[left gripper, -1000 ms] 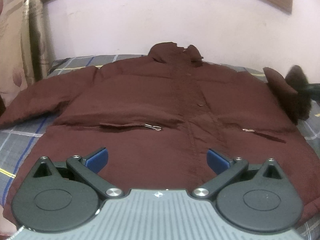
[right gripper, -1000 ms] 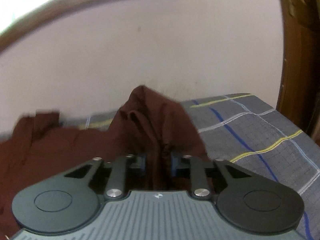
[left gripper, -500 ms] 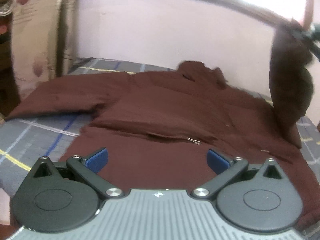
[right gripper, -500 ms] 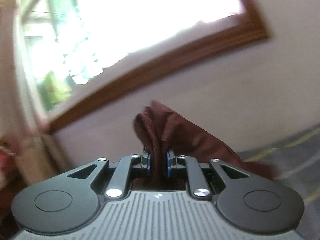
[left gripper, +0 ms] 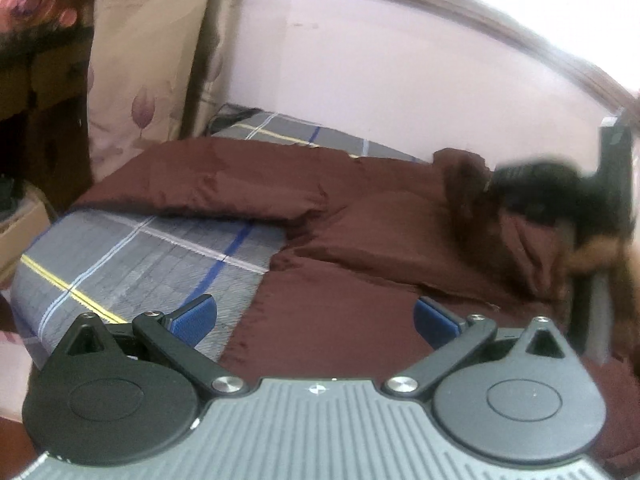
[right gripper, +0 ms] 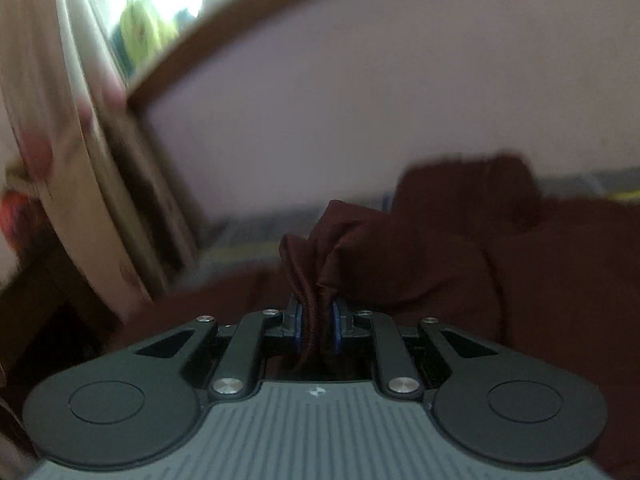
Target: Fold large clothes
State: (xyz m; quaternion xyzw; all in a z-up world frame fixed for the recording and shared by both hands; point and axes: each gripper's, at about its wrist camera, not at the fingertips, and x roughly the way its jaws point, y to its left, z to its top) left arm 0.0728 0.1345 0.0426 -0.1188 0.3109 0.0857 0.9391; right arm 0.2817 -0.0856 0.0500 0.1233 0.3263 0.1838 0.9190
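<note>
- The dark maroon jacket (left gripper: 360, 216) lies spread across a bed covered by a grey plaid sheet (left gripper: 132, 256) with blue, white and yellow lines.
- One sleeve (left gripper: 208, 184) stretches out flat toward the left of the left wrist view, next to a patterned curtain (left gripper: 148, 52) at the bed's far corner.
- The left gripper (left gripper: 316, 320) hovers over the jacket's lower edge with its blue pads (left gripper: 196, 316) spread wide apart; nothing sits between them, and the left pad is above bare sheet while the right is above maroon cloth.
- The right gripper (right gripper: 316, 320) is pressed together on a bunched fold of the jacket's fabric (right gripper: 320, 248), which rises in a gathered peak just beyond the fingertips.
- In the left wrist view the right gripper (left gripper: 536, 188) appears as a blurred dark shape at the right, over the jacket's upper body near the collar (left gripper: 460, 160).
- Behind the bed stands a pale pink wall (left gripper: 380, 80) with a wooden window frame (right gripper: 224, 28) above it.
</note>
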